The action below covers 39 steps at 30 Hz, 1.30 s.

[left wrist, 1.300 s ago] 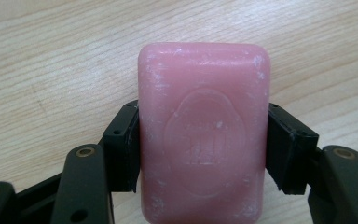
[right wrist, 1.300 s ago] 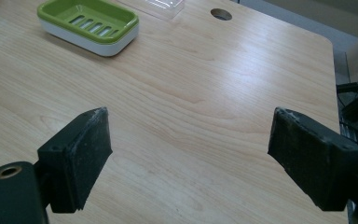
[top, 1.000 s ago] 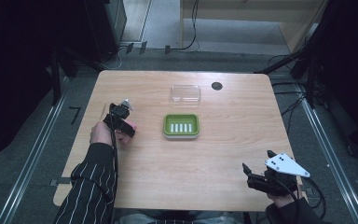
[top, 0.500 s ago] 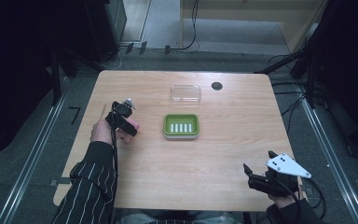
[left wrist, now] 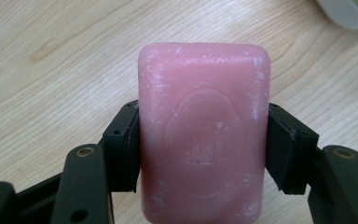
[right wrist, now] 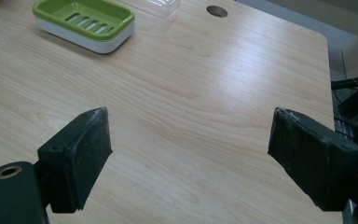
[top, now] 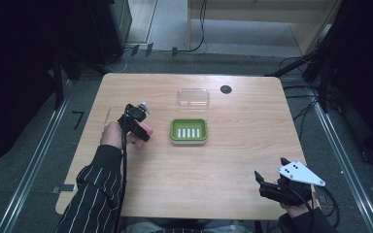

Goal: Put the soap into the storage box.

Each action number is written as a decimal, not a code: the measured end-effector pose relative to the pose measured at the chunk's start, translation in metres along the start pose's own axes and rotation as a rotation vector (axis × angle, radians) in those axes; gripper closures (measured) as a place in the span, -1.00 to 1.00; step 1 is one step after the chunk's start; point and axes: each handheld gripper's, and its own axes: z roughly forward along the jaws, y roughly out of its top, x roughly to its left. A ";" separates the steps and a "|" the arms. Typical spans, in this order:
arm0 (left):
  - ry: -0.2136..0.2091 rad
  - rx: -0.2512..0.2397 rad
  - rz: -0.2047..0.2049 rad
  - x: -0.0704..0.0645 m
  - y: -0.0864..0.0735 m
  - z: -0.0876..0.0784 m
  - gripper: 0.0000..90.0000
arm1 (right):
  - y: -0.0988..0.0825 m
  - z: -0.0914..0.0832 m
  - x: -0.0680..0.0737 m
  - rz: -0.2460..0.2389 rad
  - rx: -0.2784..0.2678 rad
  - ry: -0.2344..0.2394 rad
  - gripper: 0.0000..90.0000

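A pink soap bar (left wrist: 204,135) is held clamped in the left tool (top: 135,121), above the tabletop (top: 213,170) just left of the green dish (top: 189,131). The right tool (right wrist: 191,158) is held spread, idle. Transfer appears underway; placement into the dish likely follows.

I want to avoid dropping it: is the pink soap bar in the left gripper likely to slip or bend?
The soap bar looks solid with rounded edges, so it probably stays stiff. Its smooth, waxy surface may slide between the left gripper's pads, which press only its two sides. The white scuffs suggest it marks easily.
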 end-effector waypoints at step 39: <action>-0.030 -0.047 0.232 -0.036 0.050 -0.011 -0.14 | -0.007 -0.009 -0.004 0.021 0.017 -0.026 -0.70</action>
